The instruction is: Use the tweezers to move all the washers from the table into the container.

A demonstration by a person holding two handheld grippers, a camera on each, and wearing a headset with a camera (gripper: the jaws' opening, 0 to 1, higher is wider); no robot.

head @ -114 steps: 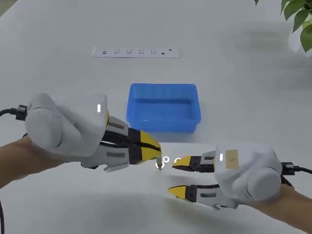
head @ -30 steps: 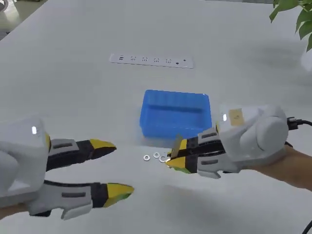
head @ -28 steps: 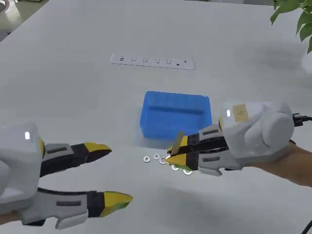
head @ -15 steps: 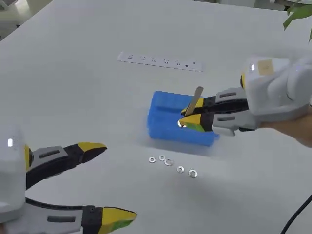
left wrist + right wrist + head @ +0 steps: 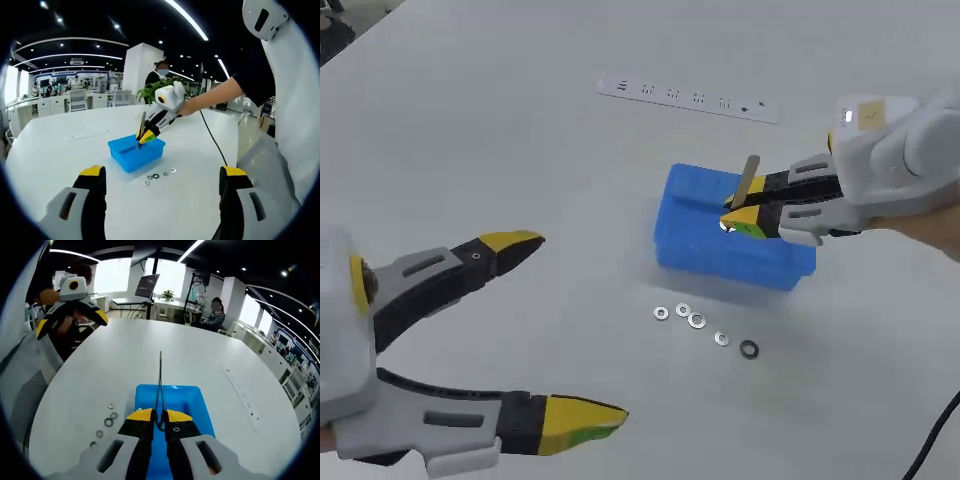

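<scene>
Where we look down on the table (image 5: 470,130), right gripper (image 5: 735,222): clenched on the tweezers (image 5: 749,175), above the blue container (image 5: 720,262).
Left gripper (image 5: 575,330): released, empty.
Washers (image 5: 696,321): five at the container's 6 o'clock.

Head view: high, looks down and forward over the surface (image 5: 520,120); container (image 5: 720,258) mid-frame, washers (image 5: 695,320) just nearer. Left gripper view: low over the surface, well back, faces container and washers from the side. Right gripper view: close above the container, looks along the tweezers (image 5: 160,380). All three share container and washers; head and right gripper views share the power strip (image 5: 685,97)
</scene>
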